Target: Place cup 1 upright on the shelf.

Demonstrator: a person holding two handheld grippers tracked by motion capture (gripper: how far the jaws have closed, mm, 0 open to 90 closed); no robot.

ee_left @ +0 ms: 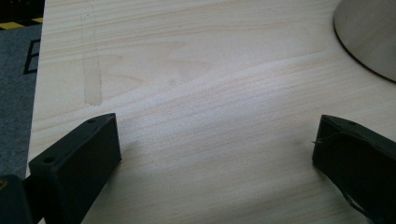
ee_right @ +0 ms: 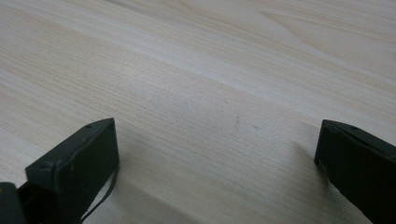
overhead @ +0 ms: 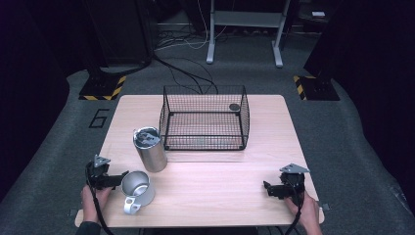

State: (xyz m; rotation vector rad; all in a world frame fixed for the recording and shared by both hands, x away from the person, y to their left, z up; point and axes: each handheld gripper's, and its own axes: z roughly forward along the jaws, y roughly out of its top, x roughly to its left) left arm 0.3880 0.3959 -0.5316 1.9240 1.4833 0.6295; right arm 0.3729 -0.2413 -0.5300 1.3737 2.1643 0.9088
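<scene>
Steel mug lies tipped on the table, just in front of the tall tumbler; my left gripper gapes beside it, my right gripper gapes well apart

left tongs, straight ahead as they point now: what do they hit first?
Most likely the metal mug. The left tongs sit open right beside its rim, pointing at it, though the left gripper view puts its edge slightly off to one side.
</scene>
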